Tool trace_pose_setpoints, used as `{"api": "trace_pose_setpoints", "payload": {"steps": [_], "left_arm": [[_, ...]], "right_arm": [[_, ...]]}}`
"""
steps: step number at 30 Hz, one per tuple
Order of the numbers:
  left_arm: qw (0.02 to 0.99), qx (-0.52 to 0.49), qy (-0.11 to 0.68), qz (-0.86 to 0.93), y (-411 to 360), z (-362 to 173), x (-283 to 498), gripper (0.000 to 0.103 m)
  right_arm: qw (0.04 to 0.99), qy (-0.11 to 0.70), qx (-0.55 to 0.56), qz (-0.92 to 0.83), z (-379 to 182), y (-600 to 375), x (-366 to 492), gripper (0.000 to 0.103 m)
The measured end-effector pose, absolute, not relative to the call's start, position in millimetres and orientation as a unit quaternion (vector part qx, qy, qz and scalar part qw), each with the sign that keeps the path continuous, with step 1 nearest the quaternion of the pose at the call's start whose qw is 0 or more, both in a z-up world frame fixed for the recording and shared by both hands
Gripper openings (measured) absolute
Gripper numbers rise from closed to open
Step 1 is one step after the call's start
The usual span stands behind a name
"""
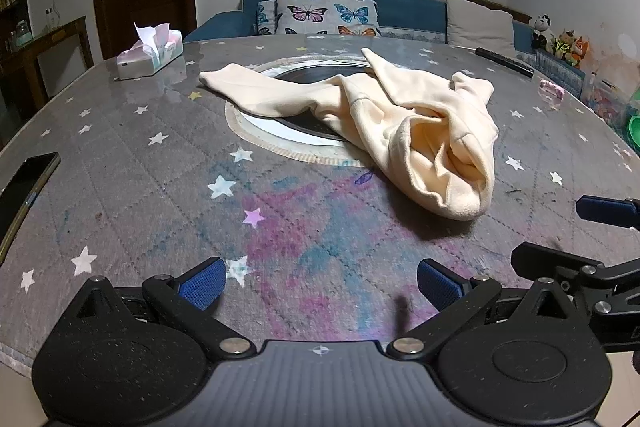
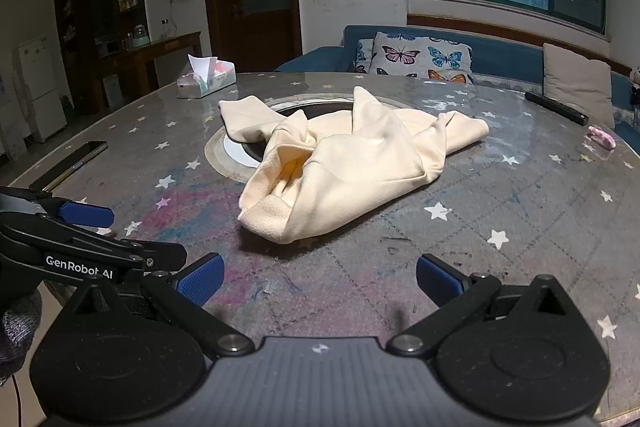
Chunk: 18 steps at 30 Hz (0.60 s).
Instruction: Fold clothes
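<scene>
The left gripper (image 1: pixel 319 283) hangs over the near edge of the round star-patterned table (image 1: pixel 120 195), its blue-padded jaws spread wide with nothing between them. The right gripper (image 2: pixel 319 281) is likewise spread and empty, just beside the left one. The cream garment (image 1: pixel 400 131), possibly a pair of fleece trousers though the crumpling makes that hard to confirm, lies in a heap ahead of both sets of jaws, apart from them, its waist opening facing the grippers and one leg stretched across the round inset (image 1: pixel 280 135) at the table's centre. Far ahead and left of the left jaws sits a tissue box (image 1: pixel 150 55); a dark phone (image 1: pixel 24 187) lies at the left edge.
</scene>
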<state>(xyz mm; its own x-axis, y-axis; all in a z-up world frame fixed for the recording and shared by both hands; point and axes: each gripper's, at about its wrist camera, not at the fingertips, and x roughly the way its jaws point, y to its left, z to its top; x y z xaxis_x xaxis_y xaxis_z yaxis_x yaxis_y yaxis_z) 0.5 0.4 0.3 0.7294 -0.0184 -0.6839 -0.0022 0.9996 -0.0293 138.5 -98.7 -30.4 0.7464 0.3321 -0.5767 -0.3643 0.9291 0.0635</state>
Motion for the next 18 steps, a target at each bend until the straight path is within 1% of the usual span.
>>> {"api": "trace_pose_setpoints", "payload": {"steps": [18], "left_arm": [[0.927,-0.013,0.376,-0.010,-1.7,-5.2,3.1,0.103]], "right_arm": [[0.932,0.308,-0.025,0.190,-30.1,-95.1,141.7,0.103]]}}
